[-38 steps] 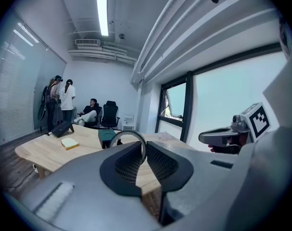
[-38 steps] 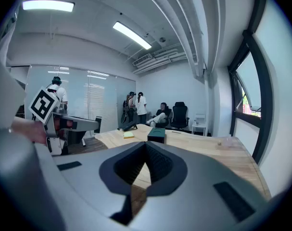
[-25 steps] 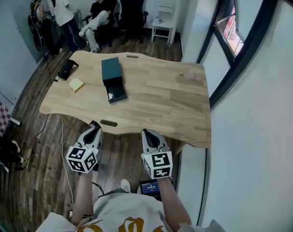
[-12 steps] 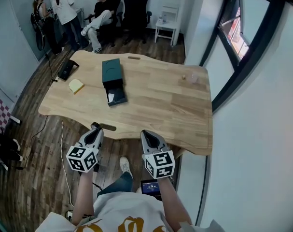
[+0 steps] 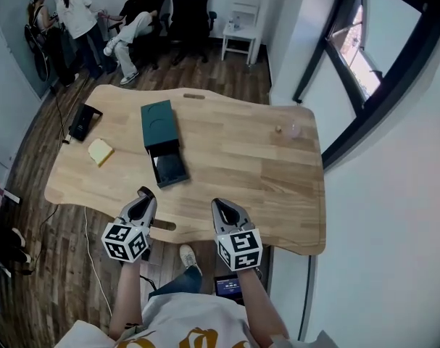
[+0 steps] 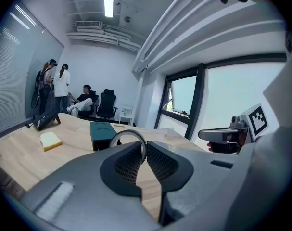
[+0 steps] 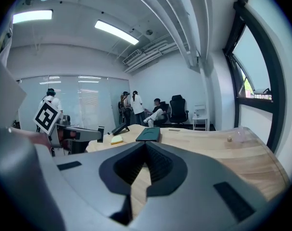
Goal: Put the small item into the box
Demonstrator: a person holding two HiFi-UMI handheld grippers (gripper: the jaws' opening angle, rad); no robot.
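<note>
Head view: the left gripper (image 5: 144, 193) and right gripper (image 5: 218, 203) hang at the near edge of the wooden table (image 5: 234, 165), well short of the dark green box (image 5: 156, 122) with its drawer pulled out, so I'd worry the long reach jolts the load loose before it's over the drawer. Left gripper view: the jaws are pressed together on just the edge of a thin metal ring (image 6: 128, 132), a skimpy pinch that could let it twist or slip. Right gripper view: jaws closed together with nothing between them, and 1 tiny bead-ish thing (image 7: 228, 139) sits far off on the table.
</note>
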